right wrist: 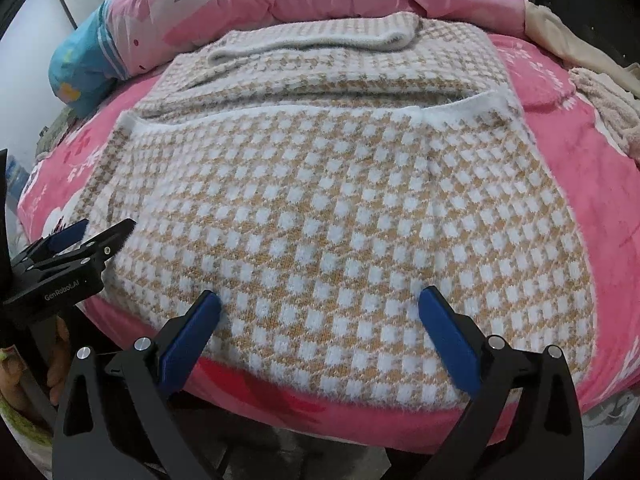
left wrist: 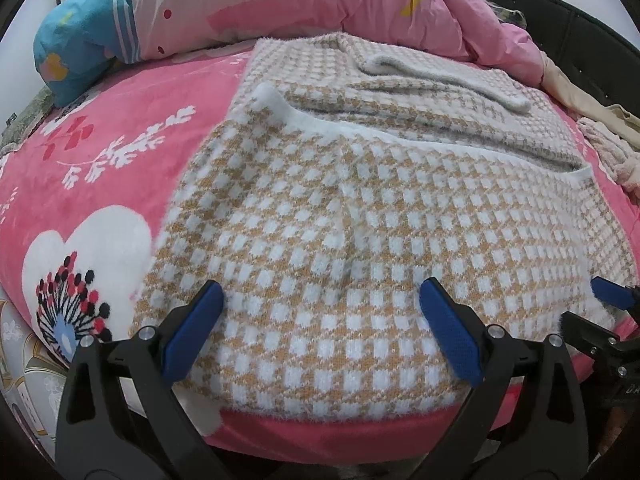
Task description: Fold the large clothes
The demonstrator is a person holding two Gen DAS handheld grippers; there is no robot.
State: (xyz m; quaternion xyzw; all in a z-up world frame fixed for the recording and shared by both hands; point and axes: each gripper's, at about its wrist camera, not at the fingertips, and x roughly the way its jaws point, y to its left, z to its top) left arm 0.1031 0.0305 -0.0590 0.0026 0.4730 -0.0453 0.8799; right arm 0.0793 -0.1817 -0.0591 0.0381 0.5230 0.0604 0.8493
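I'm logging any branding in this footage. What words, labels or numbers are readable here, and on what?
"GenRobot.AI": white lettering on the black body of the left gripper, seen in the right wrist view.
Partial white letters on the black body of the right gripper, at the edge of the left wrist view: cut off, unreadable.
White marks on the pink bedspread near its far edges: too blurred to tell if they are writing.

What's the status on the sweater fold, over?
Left gripper and right gripper open, empty, over near hem. Checked sweater flat on pink bed cover, partly folded. Quilt beyond it, nothing in the way.
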